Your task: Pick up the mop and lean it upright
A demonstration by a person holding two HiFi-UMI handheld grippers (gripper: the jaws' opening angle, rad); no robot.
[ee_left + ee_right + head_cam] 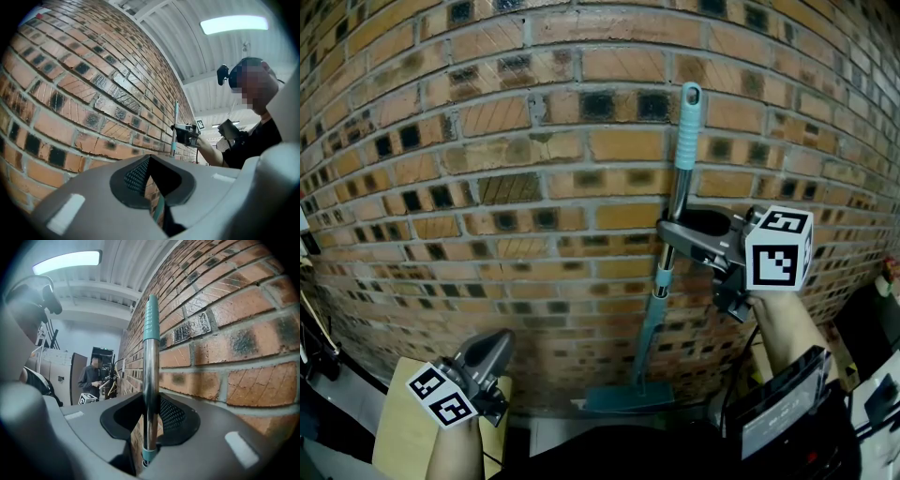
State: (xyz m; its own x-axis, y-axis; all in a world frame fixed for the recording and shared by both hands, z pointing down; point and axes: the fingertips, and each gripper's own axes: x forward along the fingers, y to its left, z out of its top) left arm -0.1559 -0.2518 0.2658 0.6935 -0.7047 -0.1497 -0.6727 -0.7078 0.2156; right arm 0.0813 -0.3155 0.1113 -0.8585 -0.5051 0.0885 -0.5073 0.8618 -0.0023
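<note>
While the mop (pixel 685 141) stands upright against the wall (pixel 534 187), the right gripper (pixel 670 232) clamps its shaft; the left gripper (pixel 490 345) gapes slightly, empty.

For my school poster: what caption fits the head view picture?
Right gripper holds the mop upright against the brick wall; left gripper hangs open and empty below.

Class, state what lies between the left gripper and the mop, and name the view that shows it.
Nothing stands there. In the head view, only bare brick wall separates the left gripper from the mop.
</note>
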